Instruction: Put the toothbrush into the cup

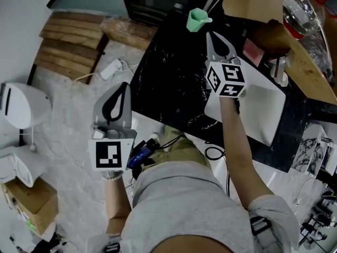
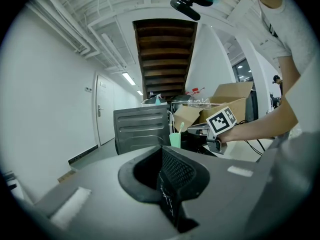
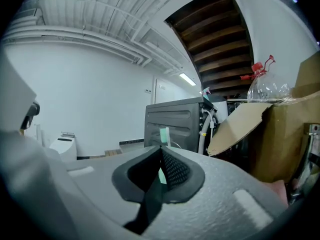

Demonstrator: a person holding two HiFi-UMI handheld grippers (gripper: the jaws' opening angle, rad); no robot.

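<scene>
Looking along the right tongs (image 3: 161,156), I see the jaws pressed together with nothing between them. The green in the gap beyond them is the cup (image 1: 197,21), just ahead of the tips. The left tongs (image 2: 162,151) are also closed and empty, held low and well back from the work, off the counter's edge.

The toothbrush (image 2: 181,127) stands in the cup, its head sticking up above the rim and leaning a little to one side. From how it lies, I judge the task as good as done.

If I had to take the brush again, I would expect it to be light and stiff, with a slim, smooth handle that could swivel or slide in a weak pinch. I would grip mid-handle, across the flat of it, not the bristle end. The cup looks like thin plastic, so I judge it easy to tip or push along, and any tug on the brush should go straight up.

The counter (image 1: 168,88) is black, glossy and veined with white, so the cup would probably skate on it rather than catch. A white sink (image 1: 263,112) is set into it just beside the right arm. A cardboard box (image 3: 260,129) and a grey ribbed cabinet (image 3: 175,116) crowd the far side. Below lies a pale stone floor (image 1: 68,120), with wooden steps (image 1: 66,44) beyond.
</scene>
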